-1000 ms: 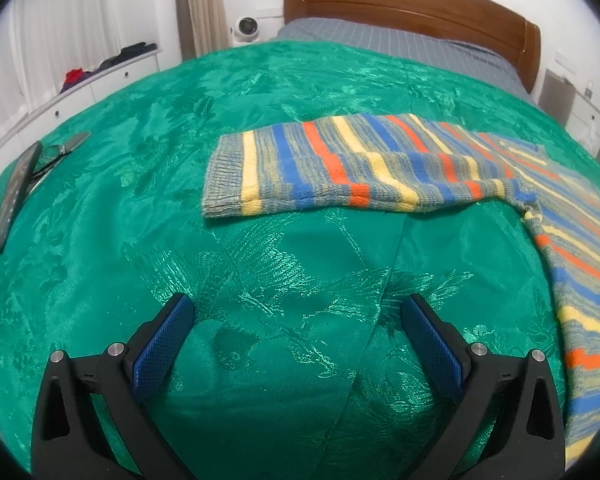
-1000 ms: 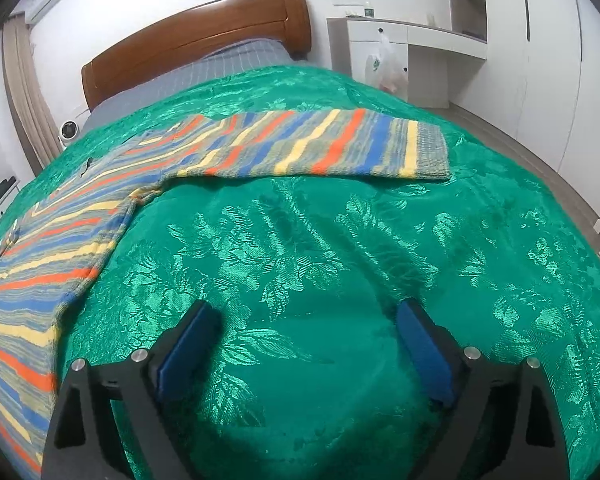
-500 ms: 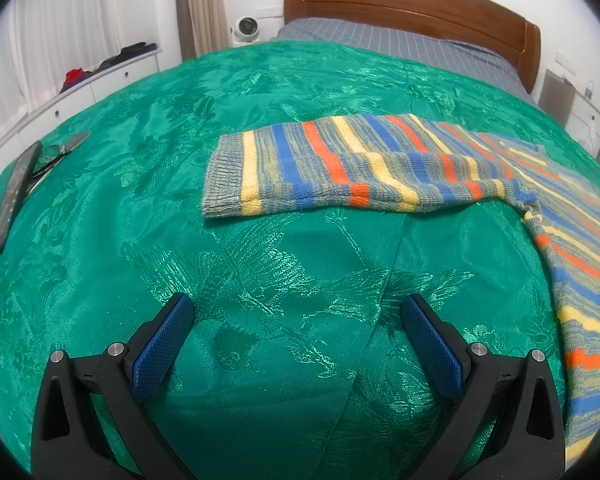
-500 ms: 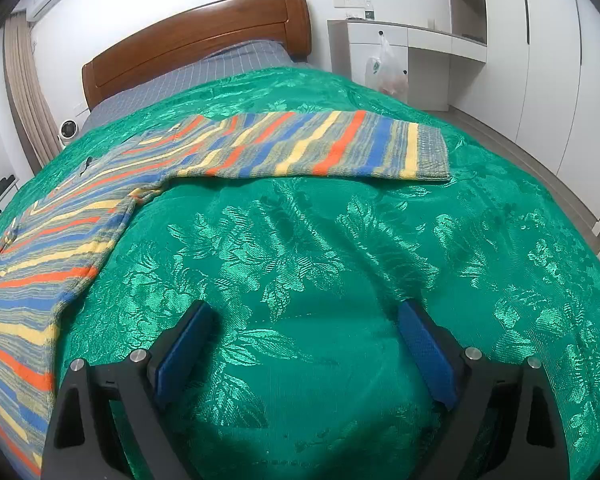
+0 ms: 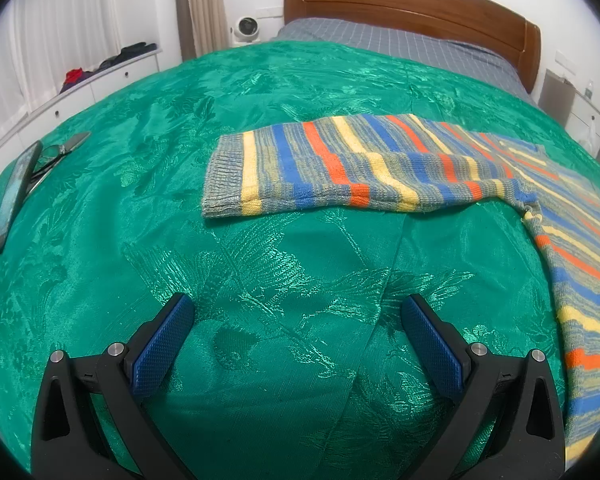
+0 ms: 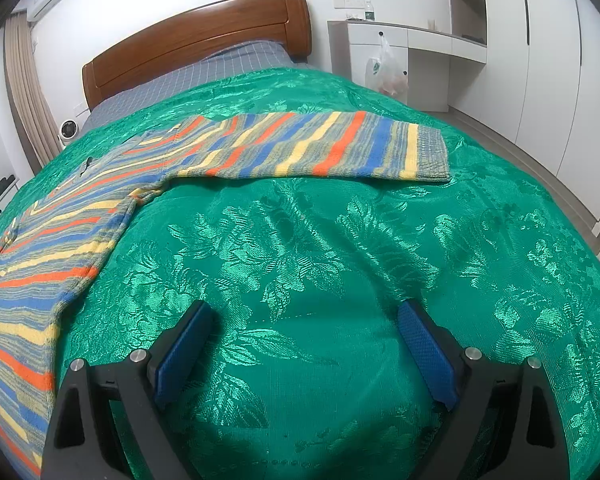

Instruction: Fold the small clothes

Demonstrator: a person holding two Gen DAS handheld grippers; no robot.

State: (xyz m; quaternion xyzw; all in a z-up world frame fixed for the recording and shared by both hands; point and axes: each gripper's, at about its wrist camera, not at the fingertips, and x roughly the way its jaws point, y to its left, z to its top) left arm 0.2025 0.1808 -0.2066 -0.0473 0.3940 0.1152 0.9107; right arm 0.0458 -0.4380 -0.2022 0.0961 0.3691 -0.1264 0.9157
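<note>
Striped knit sweater (image 5: 380, 164) is lying flat on the green bedspread (image 5: 260, 280), sleeves spread out to both sides. In left wrist view one sleeve is reaching toward 11 o'clock, ribbed cuff (image 5: 224, 176) at its end, body running off at 3 o'clock. In right wrist view the other sleeve is stretching toward 1 o'clock w/ its cuff (image 6: 432, 152), body at 9 o'clock.

Left gripper (image 5: 296, 344) is hovering over bare bedspread, jaws wide apart, holding nothing. Right gripper (image 6: 304, 344) same: jaws apart, nothing between them.

Handling, as a guess: knit looks soft, light, floppy & stretchy; it'll sag and drape when lifted, won't hold shape. Satiny bedspread probably slick, so garment may slide when dragged. Best hold likely the ribbed cuffs, thicker & firmer edge, one per gripper, then fold each sleeve in across the body. Pinch too deep & bedspread may come up too.

Phone (image 5: 14, 196) and scissors (image 5: 56, 156) lying at 9–10 o'clock in left view, well apart from sweater.
</note>
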